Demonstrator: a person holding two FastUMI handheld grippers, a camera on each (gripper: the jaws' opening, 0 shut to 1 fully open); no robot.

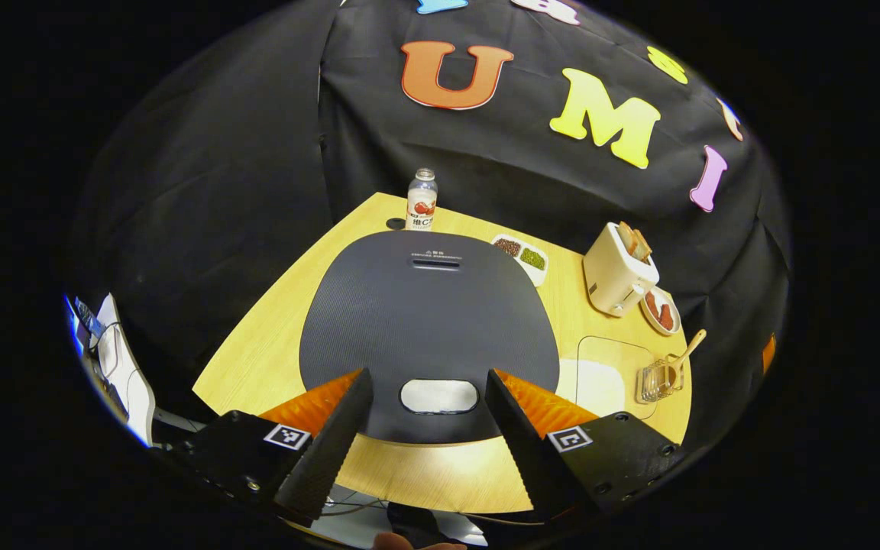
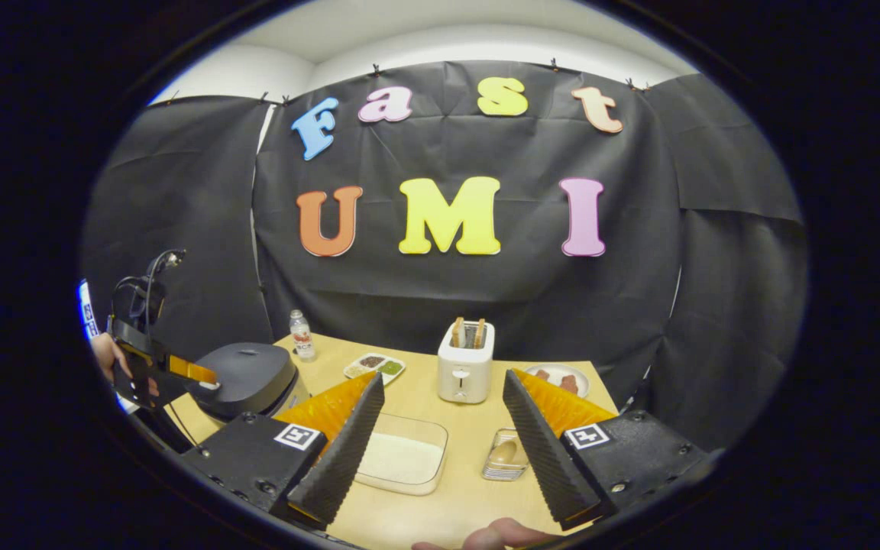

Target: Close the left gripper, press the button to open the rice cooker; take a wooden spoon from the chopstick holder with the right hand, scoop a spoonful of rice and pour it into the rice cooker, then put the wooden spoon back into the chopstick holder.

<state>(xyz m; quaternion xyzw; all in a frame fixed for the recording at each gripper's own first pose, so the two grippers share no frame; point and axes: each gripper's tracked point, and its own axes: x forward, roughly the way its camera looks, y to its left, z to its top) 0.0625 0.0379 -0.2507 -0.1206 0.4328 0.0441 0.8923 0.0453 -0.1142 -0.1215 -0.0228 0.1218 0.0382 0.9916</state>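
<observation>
The dark grey rice cooker (image 1: 425, 321) is right in front of my left gripper (image 1: 428, 378), its lid down. Its silver button (image 1: 438, 396) lies between the spread fingers, so this gripper is open and holds nothing. To the right, a wooden spoon (image 1: 686, 355) stands in the clear chopstick holder (image 1: 658, 380) beside the clear box of rice (image 1: 608, 378). My right gripper (image 2: 444, 382) hangs open above the table, with the rice box (image 2: 402, 462) and the chopstick holder (image 2: 505, 457) below it. The rice cooker (image 2: 249, 378) is at the left, the left gripper (image 2: 161, 367) at its front.
A white toaster (image 2: 467, 367) with bread stands behind the rice box. A plate (image 2: 562, 378) is to its right and a divided dish (image 2: 375, 367) to its left. A small bottle (image 2: 302, 334) stands at the back. A hand (image 2: 108, 355) holds the left gripper.
</observation>
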